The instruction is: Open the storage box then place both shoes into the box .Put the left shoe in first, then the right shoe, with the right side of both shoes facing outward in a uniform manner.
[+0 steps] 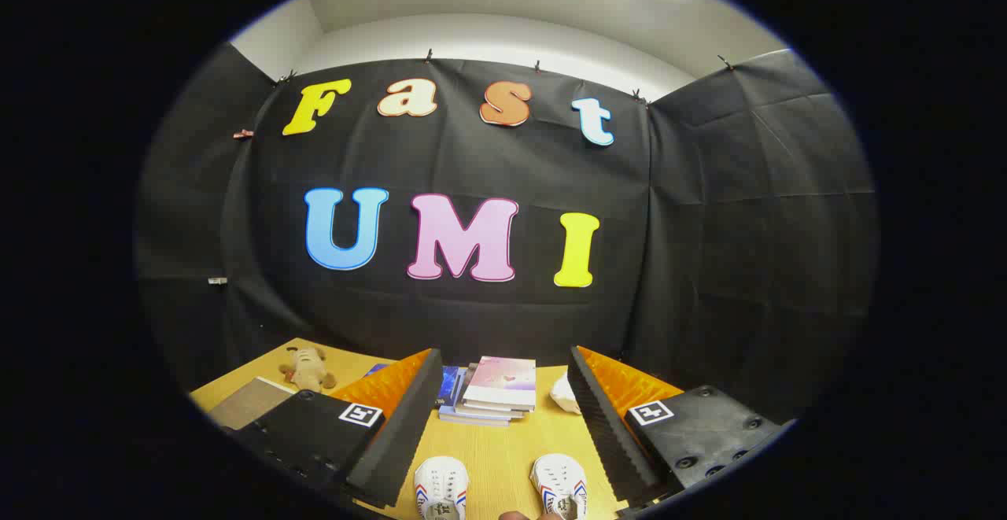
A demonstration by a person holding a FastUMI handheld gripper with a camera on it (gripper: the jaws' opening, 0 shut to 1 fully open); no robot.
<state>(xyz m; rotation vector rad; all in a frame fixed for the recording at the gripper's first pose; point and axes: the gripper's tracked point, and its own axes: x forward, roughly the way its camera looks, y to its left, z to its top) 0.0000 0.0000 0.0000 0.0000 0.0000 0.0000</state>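
Observation:
Two white shoes with red and blue side stripes stand toes-forward on the wooden table [503,457]. The left shoe [441,487] and the right shoe [559,484] both lie between my fingers, close to the camera. My gripper [503,382] is open wide, its fingers spread to either side with nothing held. A fingertip of a person's hand [515,515] shows right below the right shoe.
A stack of books [497,390] lies just beyond the fingertips at the table's far side. A crumpled white thing [563,394] sits beside the right finger. A small plush toy [308,369] and a flat grey-brown board [248,403] lie to the left.

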